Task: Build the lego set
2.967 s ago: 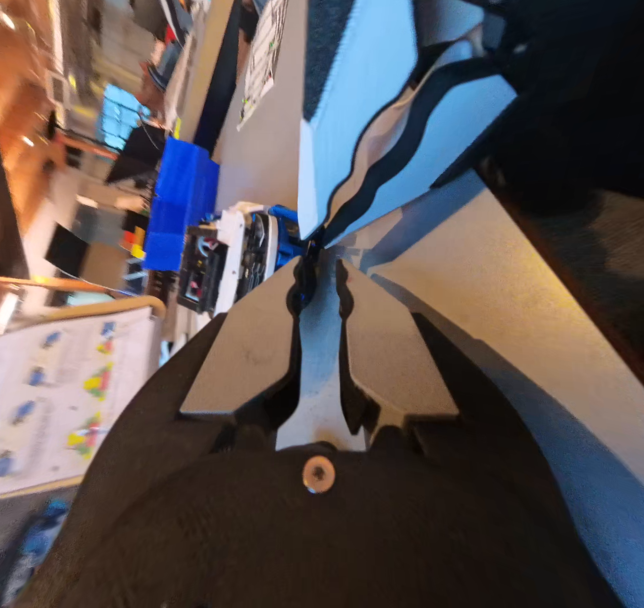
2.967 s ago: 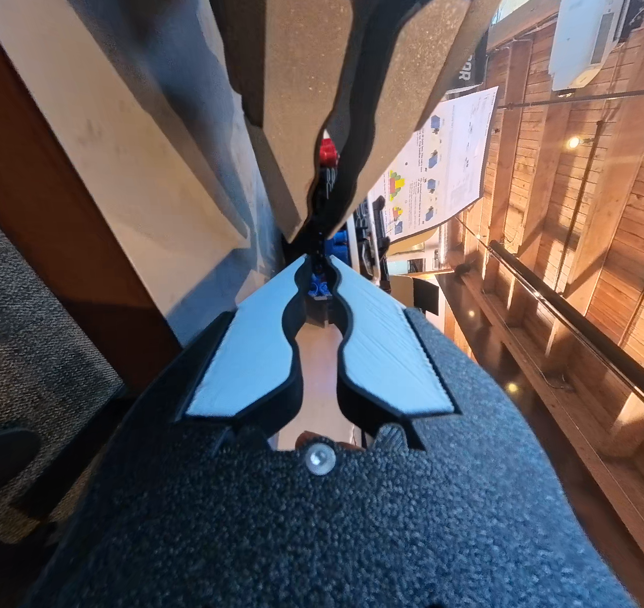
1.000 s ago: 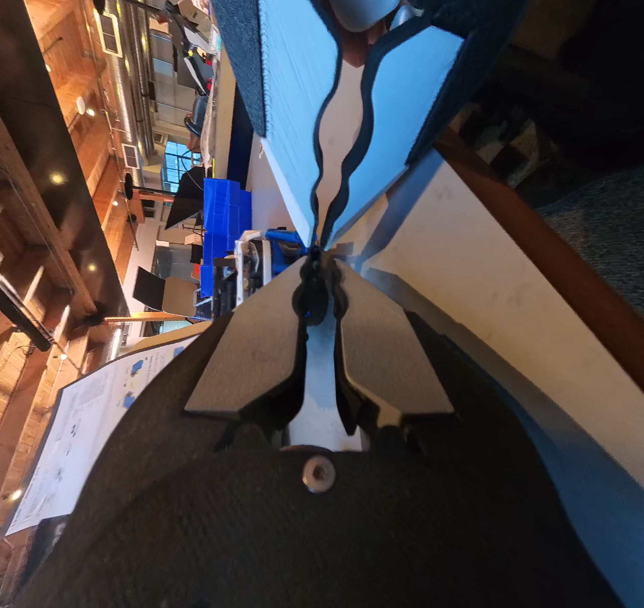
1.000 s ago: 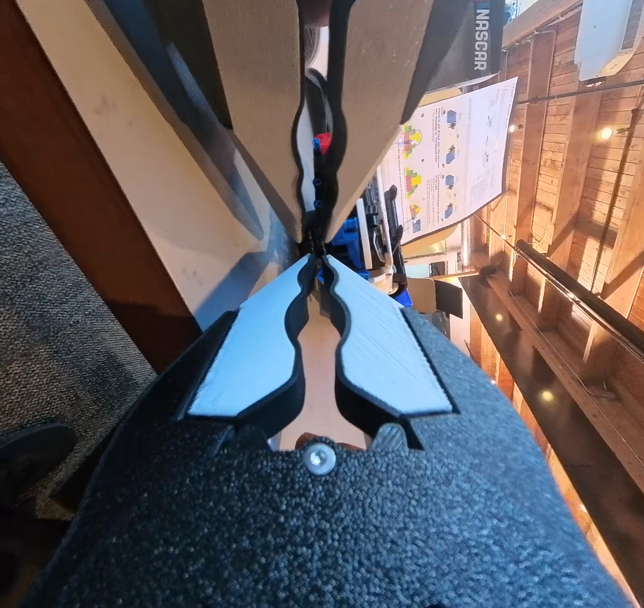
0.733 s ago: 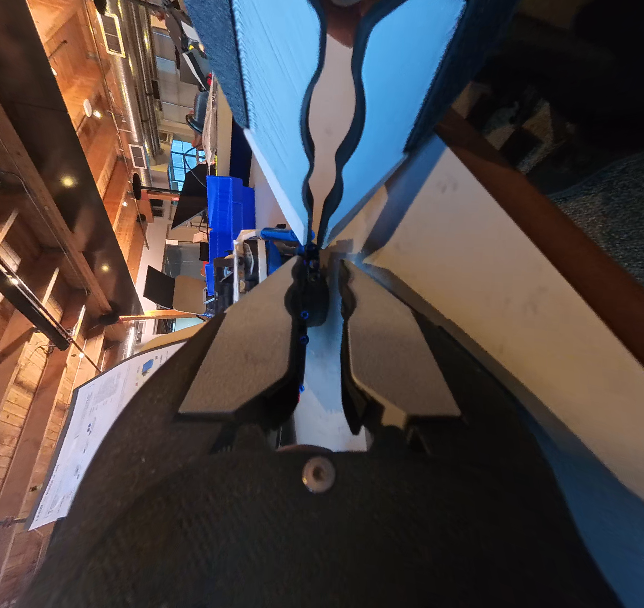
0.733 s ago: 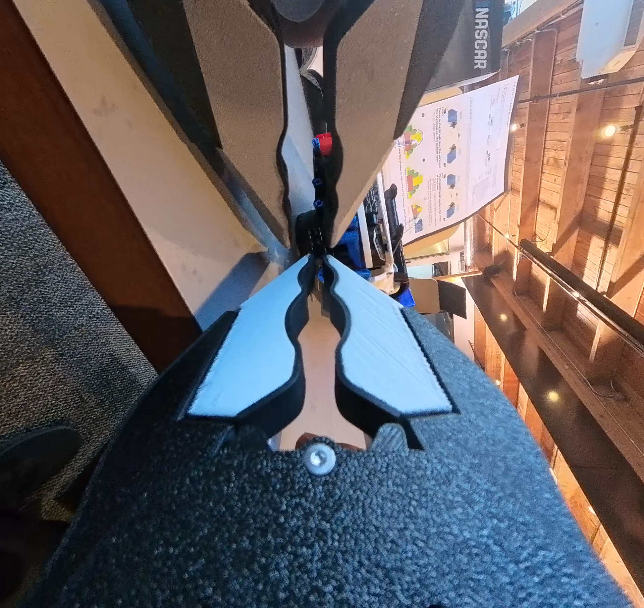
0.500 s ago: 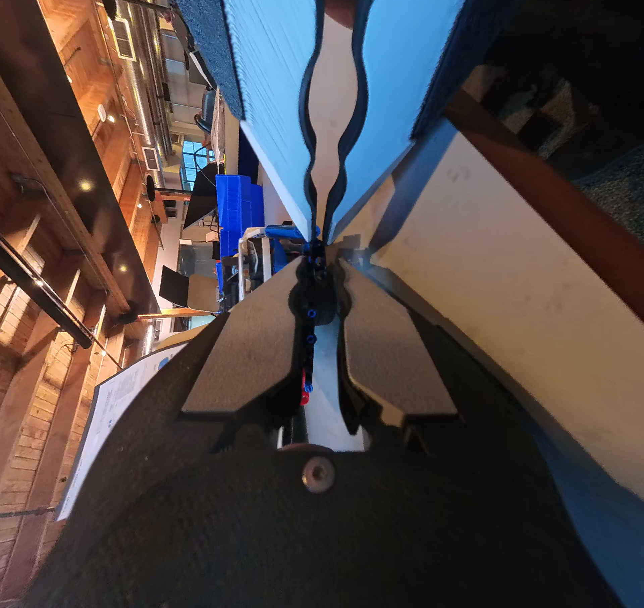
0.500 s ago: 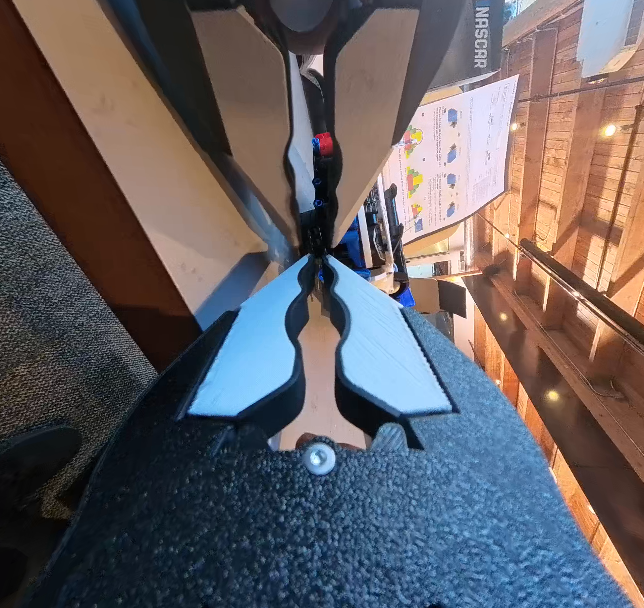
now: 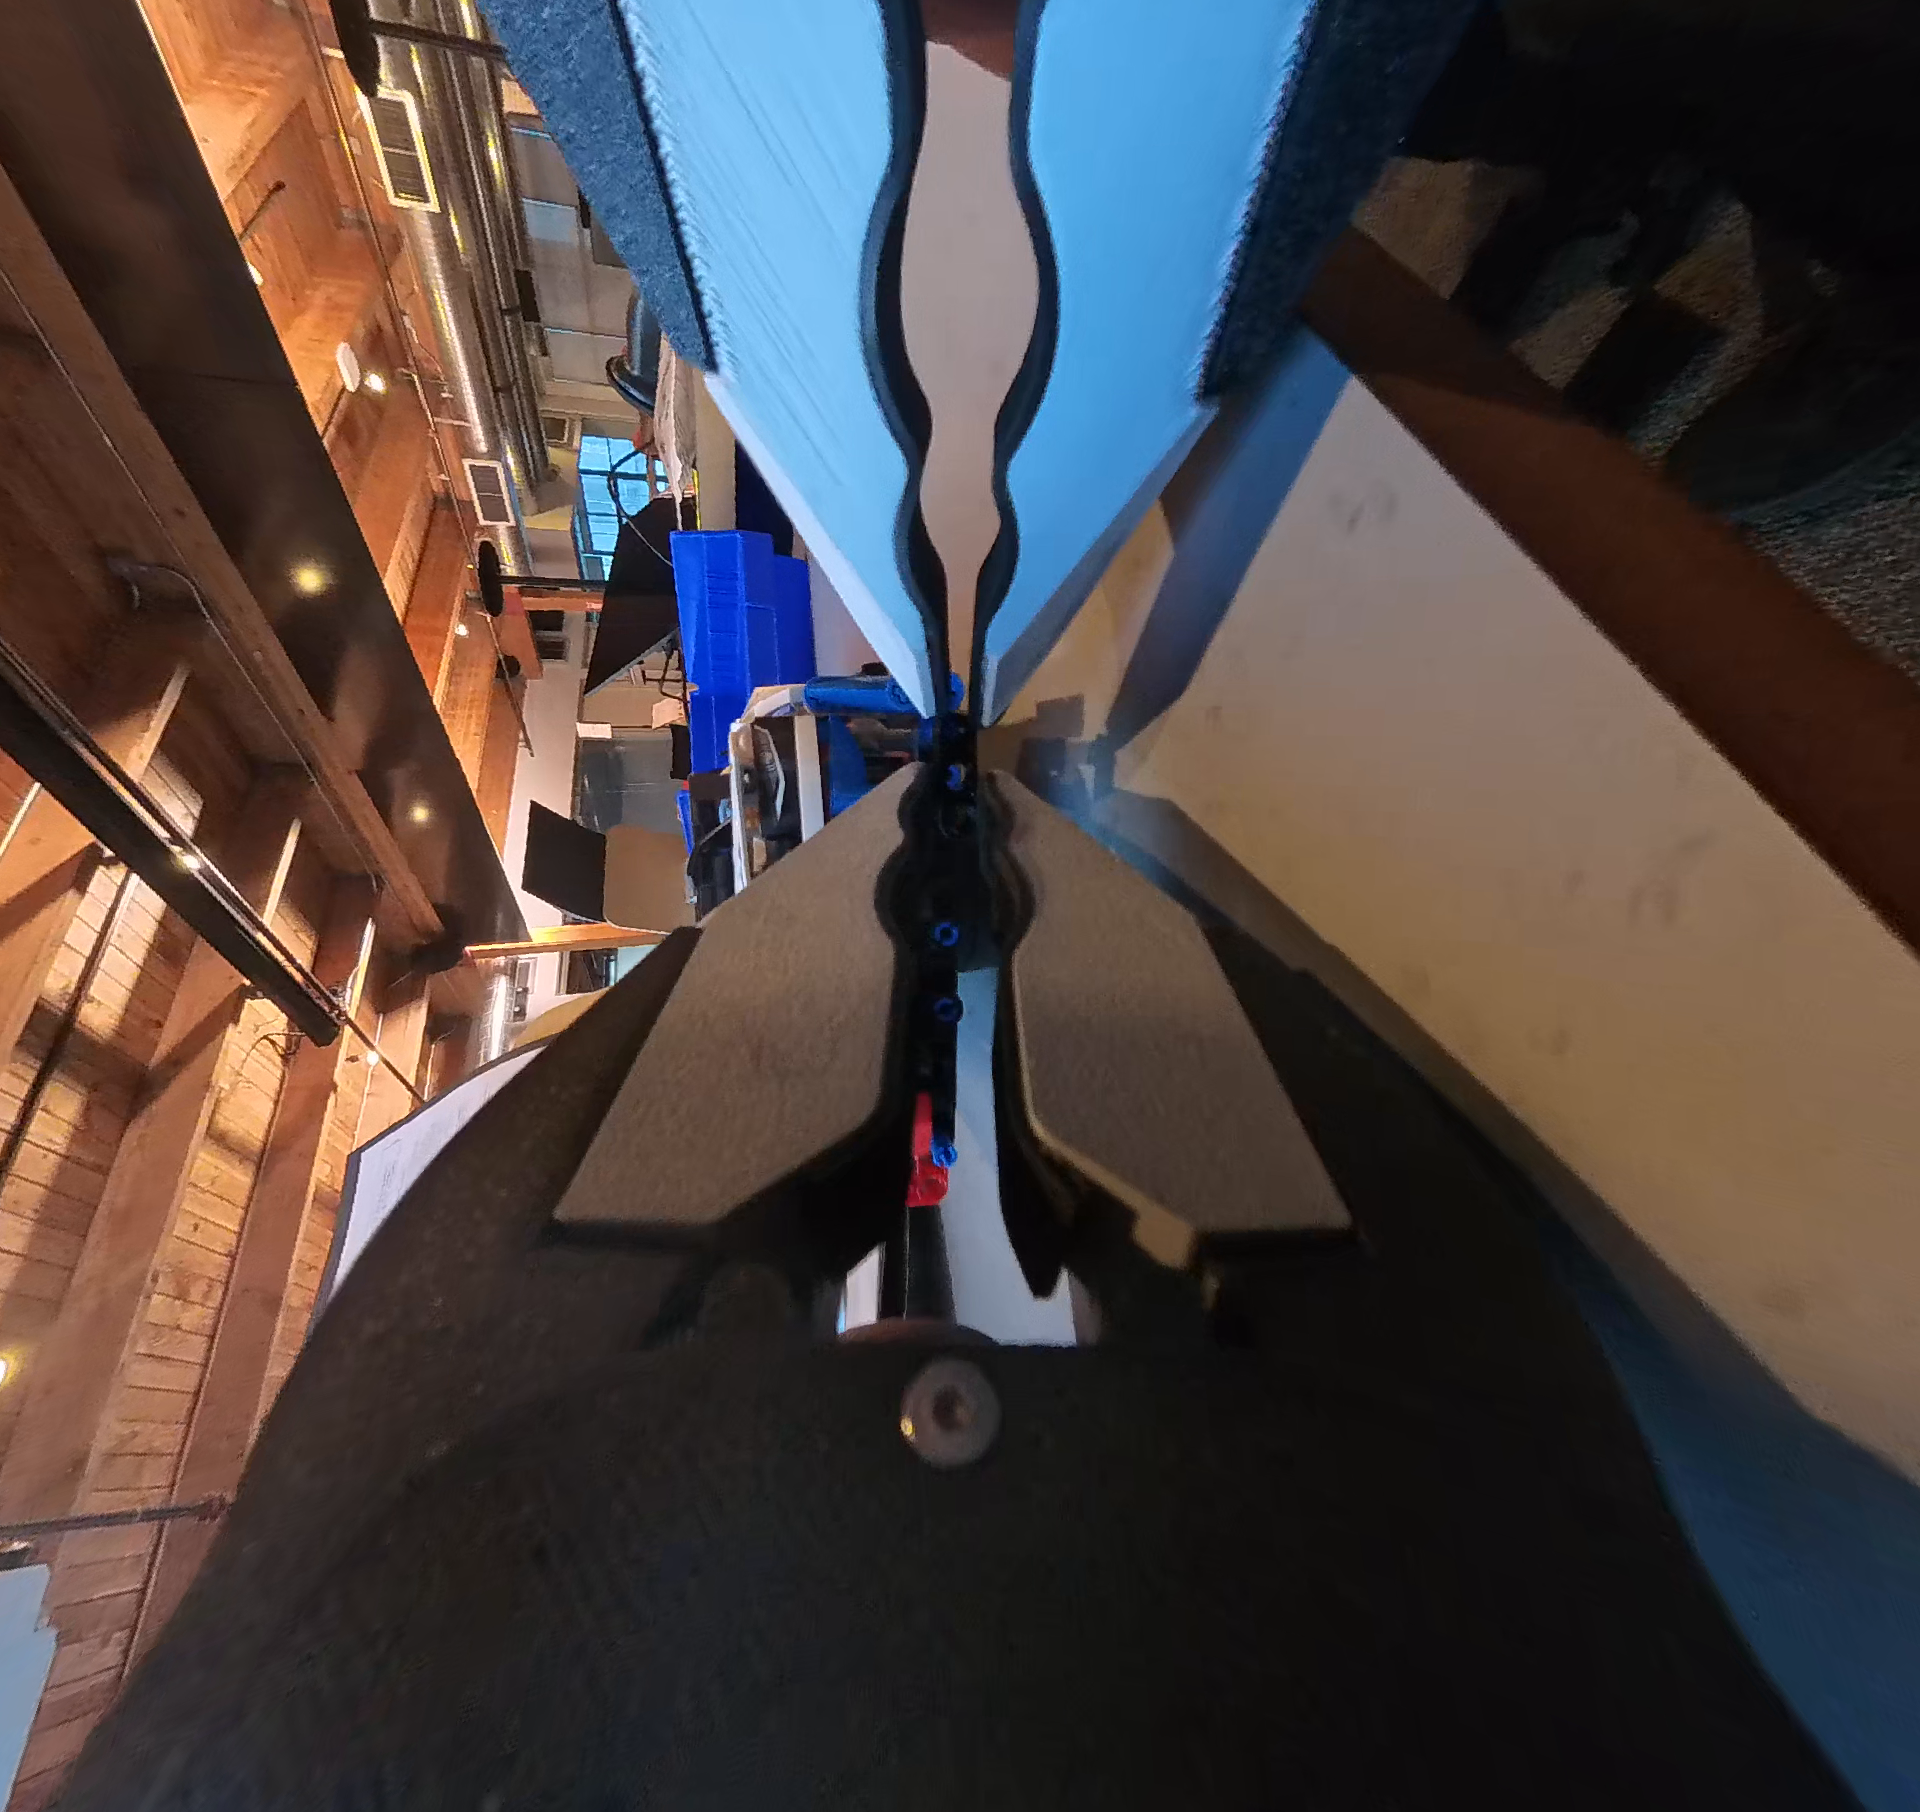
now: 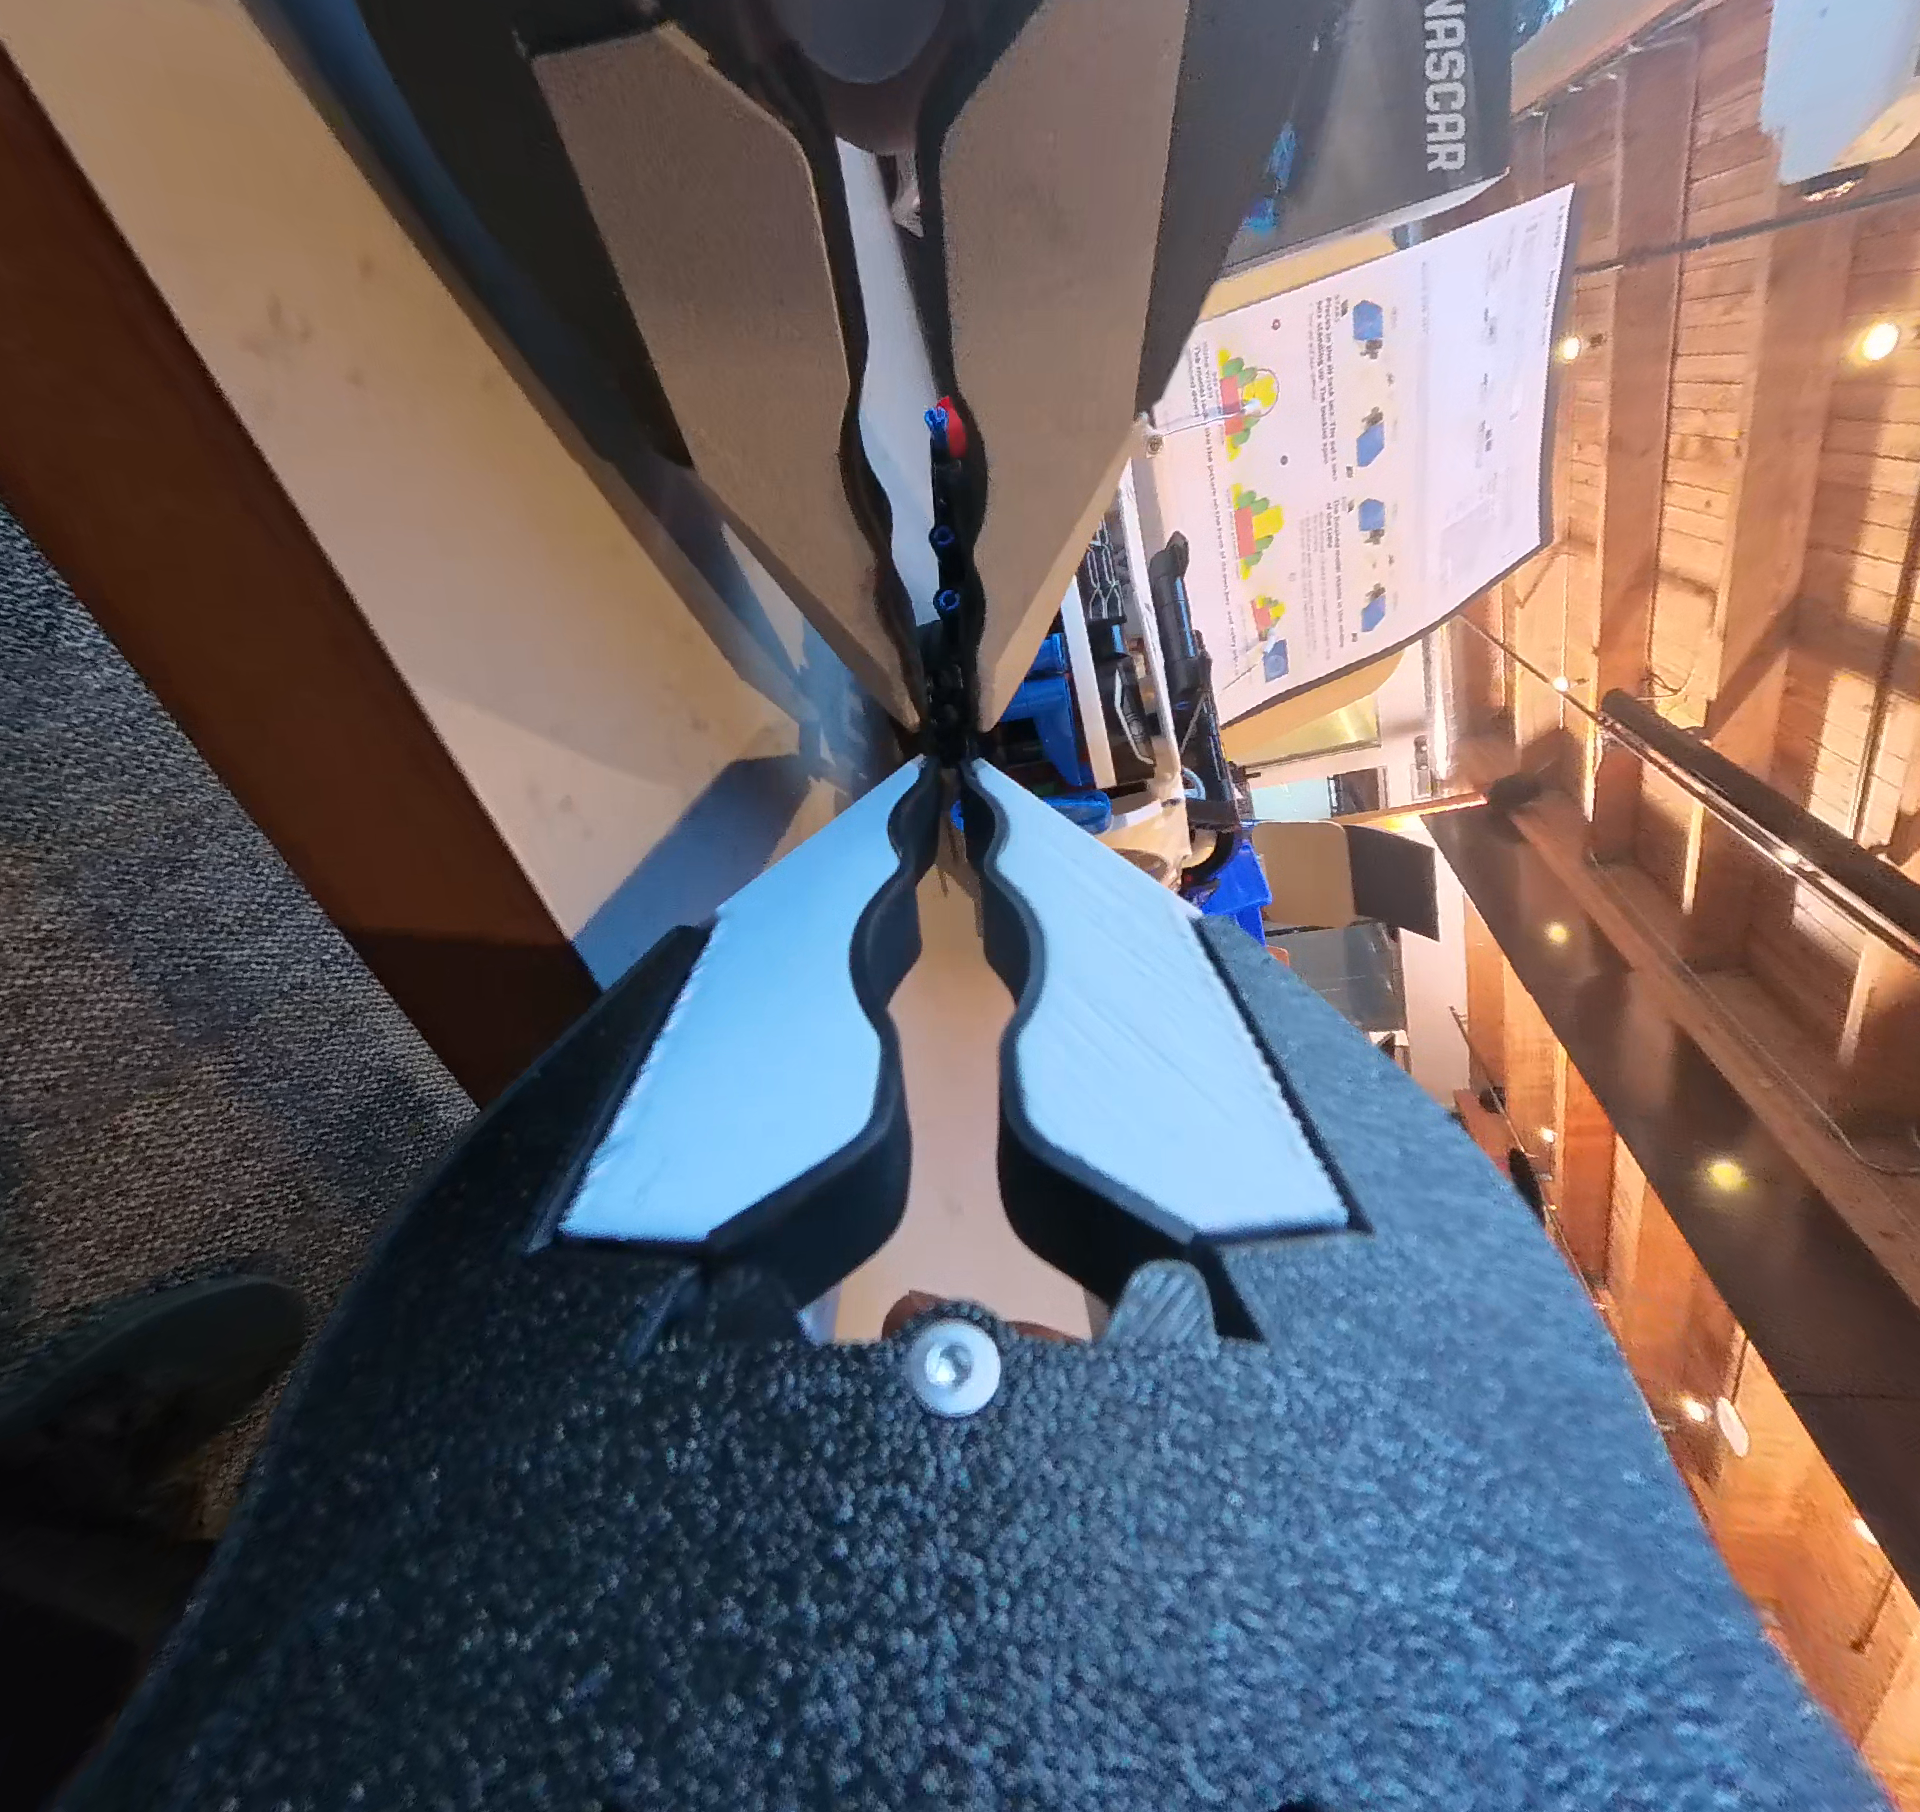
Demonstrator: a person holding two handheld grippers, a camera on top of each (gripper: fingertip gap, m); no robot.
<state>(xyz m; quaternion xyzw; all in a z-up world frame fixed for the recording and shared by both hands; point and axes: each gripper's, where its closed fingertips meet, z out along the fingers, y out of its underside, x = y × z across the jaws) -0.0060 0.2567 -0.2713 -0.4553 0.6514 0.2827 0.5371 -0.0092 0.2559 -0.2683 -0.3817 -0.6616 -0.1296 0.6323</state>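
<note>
Left wrist view: left tool [image 9: 954, 788] clamped on black lego beam [image 9: 940, 973]
Right wrist view: right tool [image 10: 948, 773] pinches the beam's end above desk [image 10: 343, 380]

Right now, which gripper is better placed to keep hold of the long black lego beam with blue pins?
Left. The left gripper has most of the long black lego beam between its tan fingers; the right gripper pinches only its tip, so it could release.
</note>
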